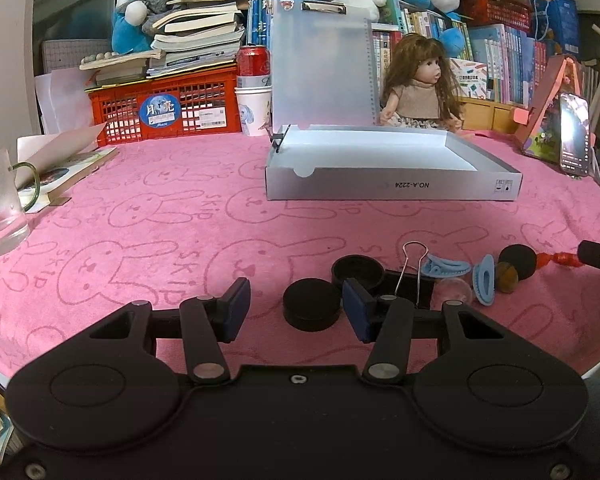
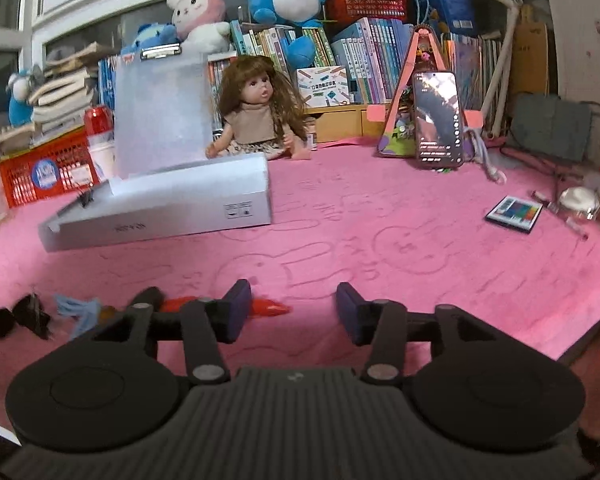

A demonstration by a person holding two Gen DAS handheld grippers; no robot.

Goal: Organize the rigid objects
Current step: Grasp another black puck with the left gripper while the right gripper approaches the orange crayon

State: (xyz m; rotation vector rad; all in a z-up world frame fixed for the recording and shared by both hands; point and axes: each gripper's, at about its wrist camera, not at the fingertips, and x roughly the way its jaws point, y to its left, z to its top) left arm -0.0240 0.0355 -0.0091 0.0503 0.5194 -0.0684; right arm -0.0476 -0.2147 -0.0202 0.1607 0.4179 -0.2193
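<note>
My left gripper [image 1: 296, 310] hovers low over the pink cloth, open. A black round puck [image 1: 312, 308] lies between its blue pads, close to the right one with a gap at the left. Just beyond lie a black round cap [image 1: 356, 270], a black binder clip [image 1: 412, 280], two blue clips [image 1: 446, 266], a clear dome [image 1: 456, 290], a brown ball [image 1: 506, 278] and a black ball [image 1: 518, 260]. My right gripper [image 2: 294, 310] is open. A red-orange piece [image 2: 268, 307] lies on the cloth by its left finger, partly hidden, with no pad pressing it. The white box [image 1: 392, 190] stands farther back.
A translucent clipboard [image 1: 320, 68] leans upright behind the box, with a doll [image 1: 416, 88] beside it. A glass mug [image 1: 4, 208] stands at the left edge, a red crate [image 1: 160, 108] at the back. A phone on a stand [image 2: 438, 120] and a colourful card [image 2: 514, 214] sit to the right.
</note>
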